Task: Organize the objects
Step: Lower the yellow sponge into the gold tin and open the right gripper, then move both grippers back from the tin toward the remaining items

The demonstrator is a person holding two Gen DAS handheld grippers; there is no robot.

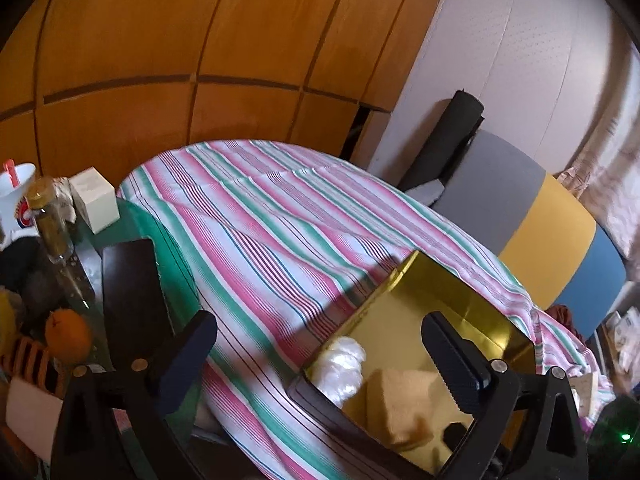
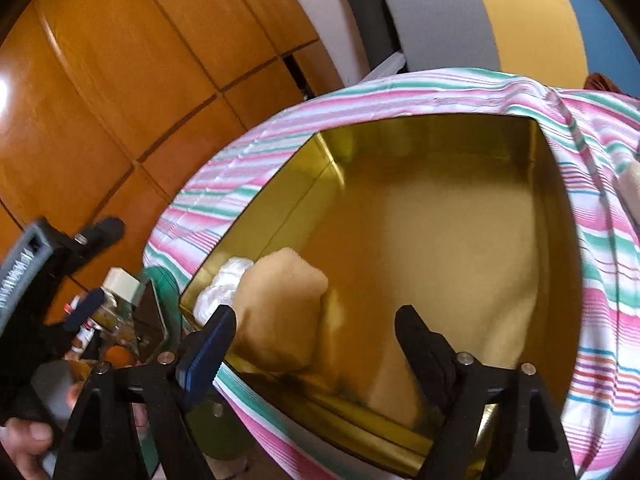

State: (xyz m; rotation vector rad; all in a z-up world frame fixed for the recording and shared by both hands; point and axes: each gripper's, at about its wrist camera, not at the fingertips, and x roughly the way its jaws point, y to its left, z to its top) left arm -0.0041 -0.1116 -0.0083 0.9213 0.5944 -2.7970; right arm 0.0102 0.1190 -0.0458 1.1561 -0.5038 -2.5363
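Gold tin [image 2: 400,208], open-topped w/ mirror-like inner walls, sat on striped cloth [image 1: 256,216]. Inside, at its 8 o'clock corner: tan sponge [image 2: 280,312] touching a white wad [image 2: 224,284]. Right gripper [image 2: 316,340] hung over the tin, jaws wide, nothing held. Left gripper [image 1: 320,344] likewise wide & empty. Bkgd: wood panels [image 1: 200,40] at 12 o'clock; cluttered glass table [image 1: 86,276] w/ orange [image 1: 68,334] at 9 o'clock.
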